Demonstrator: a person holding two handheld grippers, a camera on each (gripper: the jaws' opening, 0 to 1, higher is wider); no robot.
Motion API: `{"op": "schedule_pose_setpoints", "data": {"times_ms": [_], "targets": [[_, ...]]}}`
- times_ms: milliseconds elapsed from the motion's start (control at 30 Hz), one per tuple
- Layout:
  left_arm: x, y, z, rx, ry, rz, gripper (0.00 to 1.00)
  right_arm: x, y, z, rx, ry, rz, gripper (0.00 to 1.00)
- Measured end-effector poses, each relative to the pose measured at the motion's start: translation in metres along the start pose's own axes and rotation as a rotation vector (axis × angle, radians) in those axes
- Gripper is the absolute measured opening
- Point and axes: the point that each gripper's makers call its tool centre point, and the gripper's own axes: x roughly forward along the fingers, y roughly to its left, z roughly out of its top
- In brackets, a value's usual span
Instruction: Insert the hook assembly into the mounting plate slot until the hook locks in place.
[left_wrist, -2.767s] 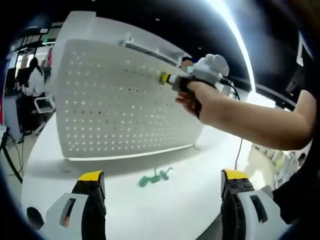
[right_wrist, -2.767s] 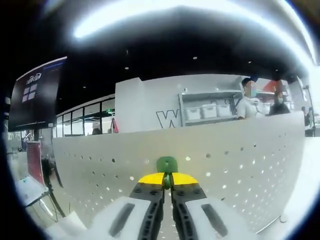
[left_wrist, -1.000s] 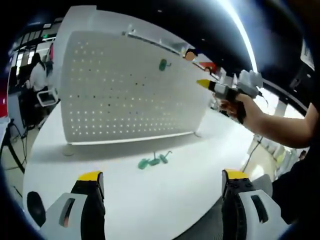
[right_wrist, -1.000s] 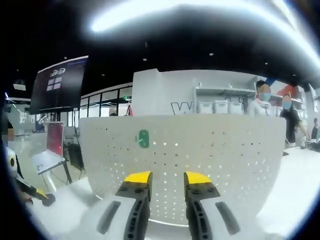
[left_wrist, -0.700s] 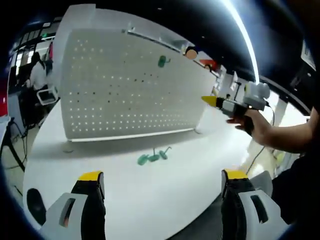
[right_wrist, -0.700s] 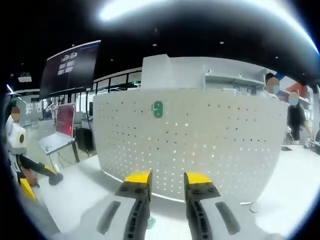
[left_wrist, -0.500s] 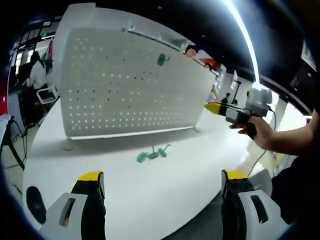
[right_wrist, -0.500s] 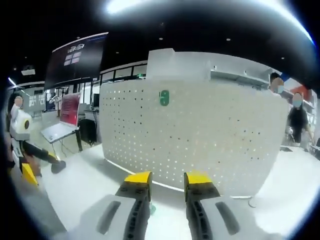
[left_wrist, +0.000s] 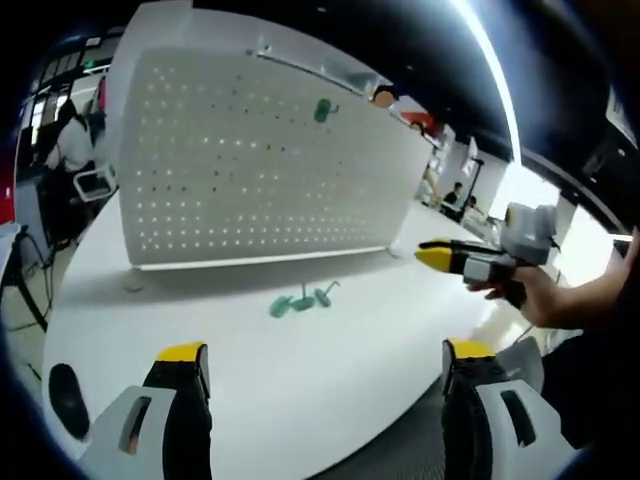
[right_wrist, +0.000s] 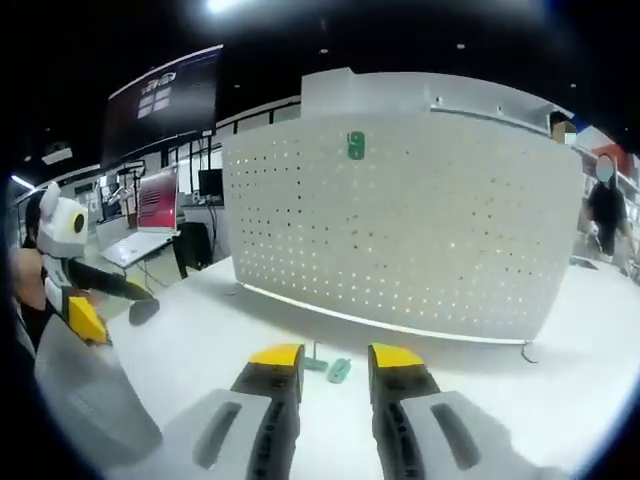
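A white perforated mounting plate stands upright on the white table. One green hook hangs high on it, also seen as the green hook on the mounting plate. Loose green hooks lie on the table in front of the plate, and these loose hooks show just beyond my right jaws. My left gripper is wide open and holds nothing. My right gripper is open and holds nothing. It shows as the right gripper in a hand, well back from the plate.
The left gripper and a hand come in at the left edge. A dark oval object lies near the table's left edge. A thin cable lies by the plate's right foot. People, desks and shelves stand behind.
The right gripper, earlier shut on the green hook at the plate, has let go and drawn back and down to the table's near side. The hook stays on the plate.
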Motion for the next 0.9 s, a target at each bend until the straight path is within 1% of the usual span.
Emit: {"op": "schedule_pose_setpoints", "data": {"times_ms": [67, 200, 367, 400, 500, 633, 767, 900], "targets": [[0.000, 0.000, -0.002, -0.004, 0.004, 0.002, 0.98, -0.001, 0.001, -0.005, 0.006, 0.012, 0.001, 0.23], [0.000, 0.000, -0.009, -0.022, 0.018, 0.006, 0.98, 0.000, 0.005, -0.018, 0.053, 0.045, 0.004, 0.23], [0.005, -0.001, -0.020, -0.034, 0.044, 0.004, 0.98, 0.010, 0.019, -0.030, 0.054, 0.091, 0.052, 0.23], [0.006, -0.001, -0.022, -0.040, 0.052, 0.003, 0.98, 0.015, 0.022, -0.034, 0.059, 0.108, 0.065, 0.23], [0.007, 0.000, -0.024, -0.044, 0.064, 0.002, 0.98, 0.025, 0.028, -0.038, 0.077, 0.127, 0.084, 0.23], [0.009, 0.006, -0.026, -0.051, 0.082, 0.008, 0.97, 0.041, 0.035, -0.041, 0.072, 0.147, 0.100, 0.22], [0.012, 0.011, -0.025, -0.057, 0.090, 0.012, 0.97, 0.063, 0.042, -0.048, 0.075, 0.173, 0.117, 0.21], [0.014, 0.015, -0.023, -0.063, 0.093, 0.010, 0.97, 0.082, 0.045, -0.051, 0.085, 0.191, 0.123, 0.20]]}}
